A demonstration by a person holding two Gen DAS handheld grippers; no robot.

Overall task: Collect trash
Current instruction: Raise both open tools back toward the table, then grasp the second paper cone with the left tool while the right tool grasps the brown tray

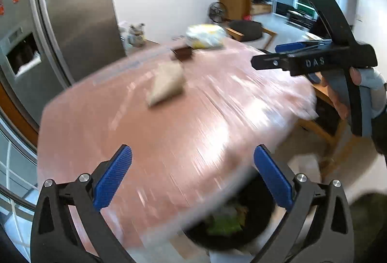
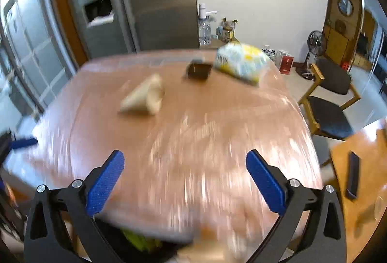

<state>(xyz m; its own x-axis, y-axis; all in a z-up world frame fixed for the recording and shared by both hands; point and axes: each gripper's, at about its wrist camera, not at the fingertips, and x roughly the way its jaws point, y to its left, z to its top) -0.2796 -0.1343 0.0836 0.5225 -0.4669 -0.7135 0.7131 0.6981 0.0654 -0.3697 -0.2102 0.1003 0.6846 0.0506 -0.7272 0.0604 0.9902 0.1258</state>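
A pink, glossy surface (image 2: pixel 193 132) fills a kitchen, with a steel double-door fridge (image 2: pixel 135 1) behind. From left to right it carries a crumpled beige paper wrapper (image 2: pixel 145 96), a small dark square box (image 2: pixel 198 70) and a white-and-yellow plastic pack (image 2: pixel 241 62). Below the near edge a black bin (image 1: pixel 225 221) holds green trash. Left hand-held gripper (image 1: pixel 193 176) and right hand-held gripper (image 2: pixel 185 182) both stand spread wide, holding nothing.

table (image 1: pixel 169 142) smeared by motion blur; bin (image 1: pixel 227 226) contents half hidden, unreadable
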